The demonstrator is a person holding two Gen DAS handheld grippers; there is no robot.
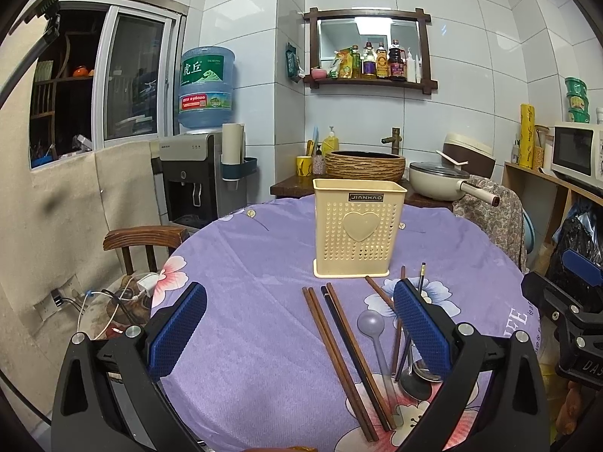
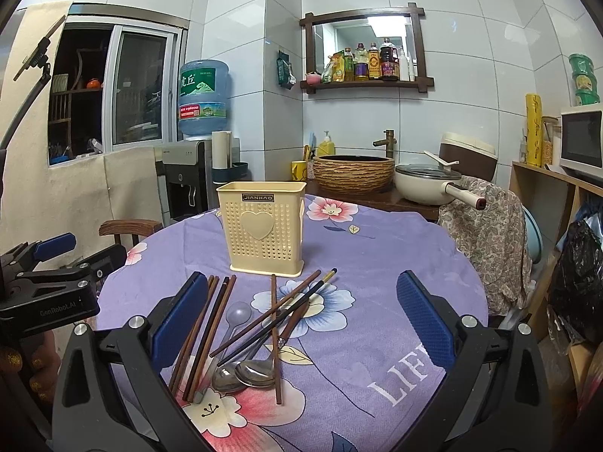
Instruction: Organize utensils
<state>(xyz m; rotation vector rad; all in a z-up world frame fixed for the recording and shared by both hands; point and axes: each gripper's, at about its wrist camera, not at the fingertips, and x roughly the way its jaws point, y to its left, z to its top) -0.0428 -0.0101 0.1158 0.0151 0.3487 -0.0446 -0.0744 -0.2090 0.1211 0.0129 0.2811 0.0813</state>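
Blue-padded left gripper (image 1: 299, 333), right gripper (image 2: 297, 324) level, jaws wide.

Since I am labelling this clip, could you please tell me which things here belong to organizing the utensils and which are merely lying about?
For the job:
- cream utensil holder
- wooden chopsticks
- metal spoons
- clear plastic spoon
- left gripper, open
- right gripper, open

Just about:
- water bottle
- pan
- microwave

Black hand-held gripper (image 1: 299, 324) (blue pads (image 1: 177, 327))
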